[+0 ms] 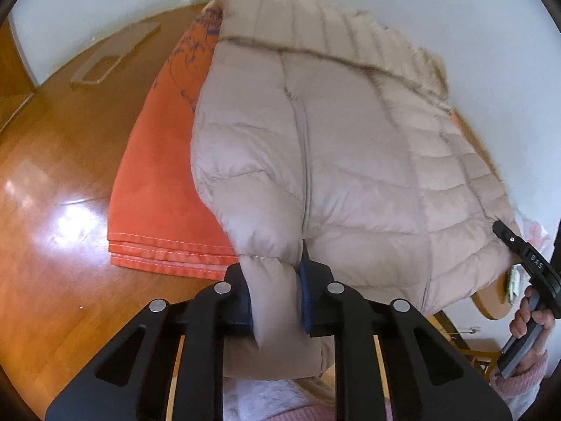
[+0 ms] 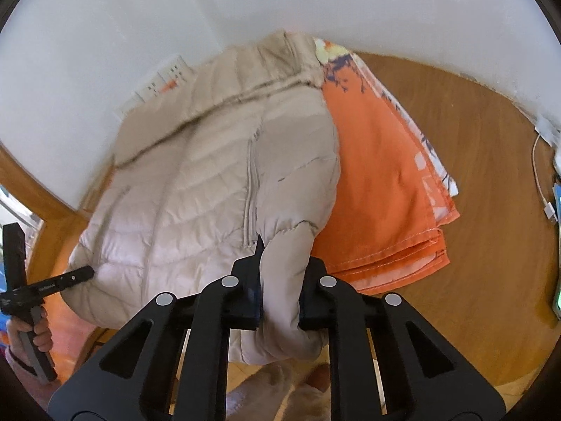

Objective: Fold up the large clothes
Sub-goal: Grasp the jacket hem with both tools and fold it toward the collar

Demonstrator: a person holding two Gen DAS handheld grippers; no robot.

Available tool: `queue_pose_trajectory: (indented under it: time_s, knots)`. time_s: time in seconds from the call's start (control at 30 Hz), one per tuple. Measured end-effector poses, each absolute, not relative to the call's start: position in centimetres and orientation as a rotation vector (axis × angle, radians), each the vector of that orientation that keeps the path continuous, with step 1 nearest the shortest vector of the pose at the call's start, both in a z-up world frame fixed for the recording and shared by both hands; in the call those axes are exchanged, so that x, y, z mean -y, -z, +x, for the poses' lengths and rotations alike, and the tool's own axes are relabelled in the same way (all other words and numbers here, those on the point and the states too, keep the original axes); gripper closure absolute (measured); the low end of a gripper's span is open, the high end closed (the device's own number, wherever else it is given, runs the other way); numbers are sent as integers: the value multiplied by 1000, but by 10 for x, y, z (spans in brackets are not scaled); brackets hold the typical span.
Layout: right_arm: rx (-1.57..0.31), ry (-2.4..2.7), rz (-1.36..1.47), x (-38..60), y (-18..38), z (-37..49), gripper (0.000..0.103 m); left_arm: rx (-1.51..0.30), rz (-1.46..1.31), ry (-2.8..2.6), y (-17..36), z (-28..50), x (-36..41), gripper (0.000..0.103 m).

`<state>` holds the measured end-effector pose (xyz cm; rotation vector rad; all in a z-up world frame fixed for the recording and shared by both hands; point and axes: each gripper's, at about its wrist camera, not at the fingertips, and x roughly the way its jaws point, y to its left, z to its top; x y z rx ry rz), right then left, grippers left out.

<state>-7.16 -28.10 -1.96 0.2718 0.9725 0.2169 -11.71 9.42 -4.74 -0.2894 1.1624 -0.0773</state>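
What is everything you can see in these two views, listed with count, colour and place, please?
Puffer jacket: one, beige, lying across the table and the orange cloth.
Folded cloth: one, orange with a blue print, under the jacket.
Table: one, brown wood, against the white wall.
Clear tray: one, transparent, far side of the table.
Cable: one, white, at the table edge.
Left gripper: black, shut on the jacket's edge.
Right gripper: black, shut on the jacket's edge.

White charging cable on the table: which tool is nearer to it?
Right. The right tool clamps the jacket at its near edge, with the cable off to its right. The left tool is at the jacket's far left edge, farther away.
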Motion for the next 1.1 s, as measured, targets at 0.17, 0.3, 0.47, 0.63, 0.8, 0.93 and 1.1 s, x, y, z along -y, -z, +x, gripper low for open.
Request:
queue_pose_trajectory:
  time_s: [0.17, 0.3, 0.47, 0.63, 0.8, 0.93, 1.1]
  knots:
    - [-943, -254, 326, 290, 4, -78, 90, -1121, -306, 113, 23, -133, -97, 86]
    - [-925, -294, 368, 296, -6, -81, 91, -1100, -310, 131, 9, -134, -96, 87]
    - [-913, -338, 415, 307, -17, -83, 91, -1065, -331, 137, -5, -142, -100, 87]
    - [-892, -377, 446, 314, -30, -88, 92, -1045, -348, 131, -13, -143, -106, 89]
    - [-862, -393, 470, 315, -50, -79, 92, -1002, -381, 134, -30, -133, -115, 90]
    - [-834, -390, 482, 315, -62, -63, 92, -959, -384, 145, -44, -112, -123, 90]
    - [-795, -348, 476, 311, -74, -31, 92, -901, -358, 152, -60, -72, -128, 90]
